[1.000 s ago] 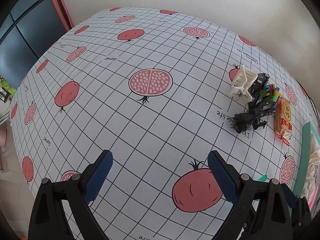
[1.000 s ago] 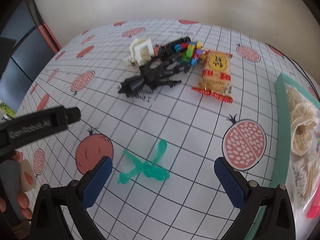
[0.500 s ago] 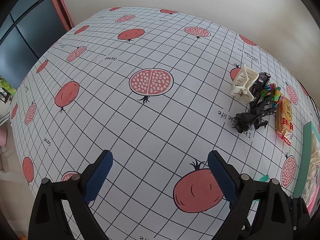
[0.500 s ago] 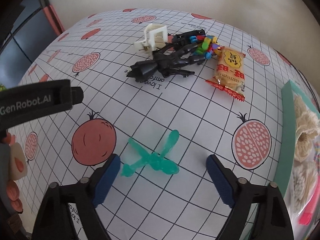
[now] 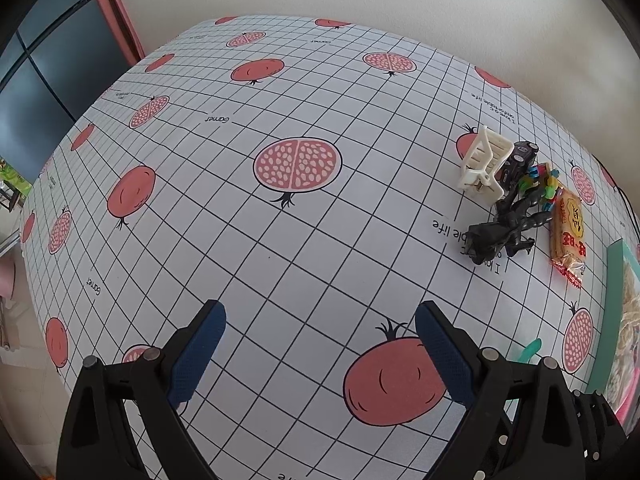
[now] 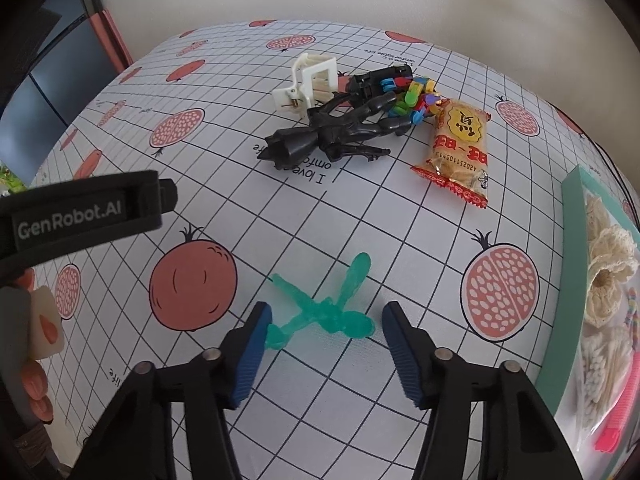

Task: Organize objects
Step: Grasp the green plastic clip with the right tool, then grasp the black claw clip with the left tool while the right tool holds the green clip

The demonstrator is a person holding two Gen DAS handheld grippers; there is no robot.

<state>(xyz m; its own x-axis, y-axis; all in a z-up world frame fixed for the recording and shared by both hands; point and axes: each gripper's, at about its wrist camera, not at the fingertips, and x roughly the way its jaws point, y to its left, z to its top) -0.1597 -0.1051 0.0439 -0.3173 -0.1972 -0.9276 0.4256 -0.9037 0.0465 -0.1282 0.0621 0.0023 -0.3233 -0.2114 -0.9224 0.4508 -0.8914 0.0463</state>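
Observation:
A translucent green toy figure [image 6: 320,308] lies flat on the pomegranate-print tablecloth, and my right gripper [image 6: 326,312] is open with one blue pad on each side of it, low over the cloth. Further back sit a black toy figure [image 6: 332,136], a white plastic clip [image 6: 308,84], a clump of coloured beads [image 6: 416,98] and an orange snack packet [image 6: 460,148]. My left gripper [image 5: 320,316] hangs open over bare cloth with nothing between its fingers. From the left wrist view the same pile shows at the right: the clip [image 5: 486,158] and the black figure [image 5: 502,232].
A teal-rimmed tray [image 6: 568,264] with cream crocheted items and a pink object runs along the right edge. The left handheld unit with a hand on it [image 6: 80,212] fills the left of the right wrist view. A wall closes off the far side; a dark window stands at the left.
My right gripper has moved forward and down to the green figure, and its fingers have narrowed around it. The left gripper has barely shifted.

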